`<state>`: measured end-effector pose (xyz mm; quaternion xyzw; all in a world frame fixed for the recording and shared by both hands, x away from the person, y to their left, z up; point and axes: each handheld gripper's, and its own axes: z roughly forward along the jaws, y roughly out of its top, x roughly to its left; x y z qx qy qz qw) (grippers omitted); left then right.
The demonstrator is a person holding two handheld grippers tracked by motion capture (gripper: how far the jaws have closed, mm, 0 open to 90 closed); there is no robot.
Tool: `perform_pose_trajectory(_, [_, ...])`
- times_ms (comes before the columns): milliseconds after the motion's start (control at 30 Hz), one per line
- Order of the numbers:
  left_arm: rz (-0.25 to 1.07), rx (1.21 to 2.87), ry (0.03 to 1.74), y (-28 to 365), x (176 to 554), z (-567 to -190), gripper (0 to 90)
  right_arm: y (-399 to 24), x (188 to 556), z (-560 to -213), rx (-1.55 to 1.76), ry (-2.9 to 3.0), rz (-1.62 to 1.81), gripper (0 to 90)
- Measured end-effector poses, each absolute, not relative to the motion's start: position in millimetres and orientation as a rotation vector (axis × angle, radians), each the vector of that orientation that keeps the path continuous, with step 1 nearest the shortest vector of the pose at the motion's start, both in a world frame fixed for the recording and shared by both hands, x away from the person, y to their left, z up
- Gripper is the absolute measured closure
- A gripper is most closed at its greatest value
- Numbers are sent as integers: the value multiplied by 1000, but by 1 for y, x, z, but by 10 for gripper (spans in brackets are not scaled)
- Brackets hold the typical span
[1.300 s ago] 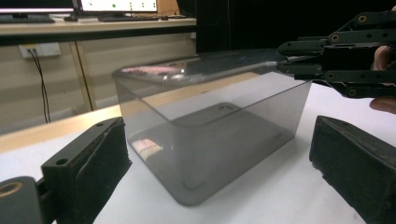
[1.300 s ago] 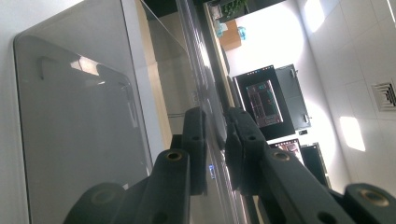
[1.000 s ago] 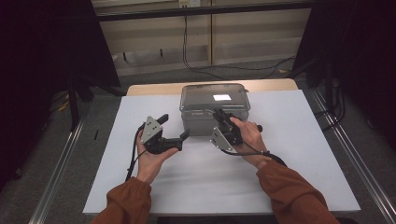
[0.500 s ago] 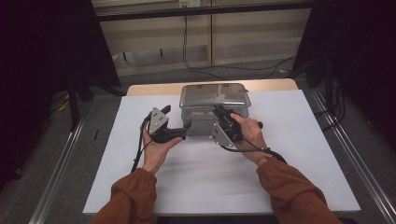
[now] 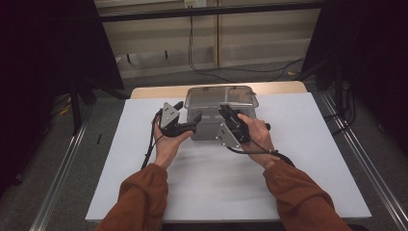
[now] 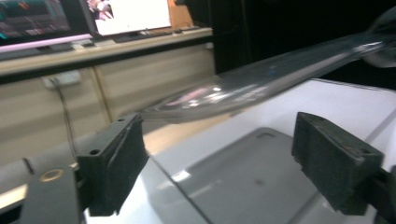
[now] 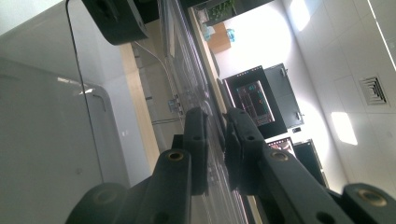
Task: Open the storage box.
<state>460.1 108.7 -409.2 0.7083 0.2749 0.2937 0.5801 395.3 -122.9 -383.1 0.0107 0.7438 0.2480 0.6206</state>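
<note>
White board covers the table (image 5: 144,183), with a tan strip of tabletop behind it and dark curtains to either side. On the board's far middle stands a clear plastic box (image 5: 211,126) with its clear lid (image 5: 221,96) on top. The right gripper (image 5: 226,113) is clamped on the lid's near rim; in the right gripper view the thin lid edge (image 7: 212,140) sits pinched between its black pads. The left gripper (image 5: 192,126) is at the box's left end, its jaws wide though they have just been narrowing; in the left gripper view the lid rim (image 6: 243,88) runs above and between them, untouched. Cables hang down a cabinet front (image 5: 250,29) behind the table.
</note>
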Motion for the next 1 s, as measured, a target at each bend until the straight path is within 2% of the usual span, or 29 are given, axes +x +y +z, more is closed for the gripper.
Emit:
perform_pose_trajectory(67, [743,1655,623,109,464,-412,198,-123,395,-383,24,1709,570,791])
perform_pose_trajectory(167, [751,1664,598,109,468,-415,249,-123,395,-383,28,1711,572,791])
perform_pose_trajectory(200, [759,1658,589,108,469,-416,295,-123,395,-383,26,1712,571,790])
perform_pose_trajectory(300, [734,1642,620,108,469,-415,299,-123,395,-384,29,1714,572,787])
perform_pose_trajectory(500, [803,1641,557,109,467,-411,357,-122,394,-387,32,1718,574,782])
perform_pose_trajectory(767, [840,1637,519,111,468,-408,500,-124,394,-389,48,1735,596,770])
perform_pose_trajectory(1000, [844,1653,515,111,468,-409,509,-128,395,-390,127,1763,675,708])
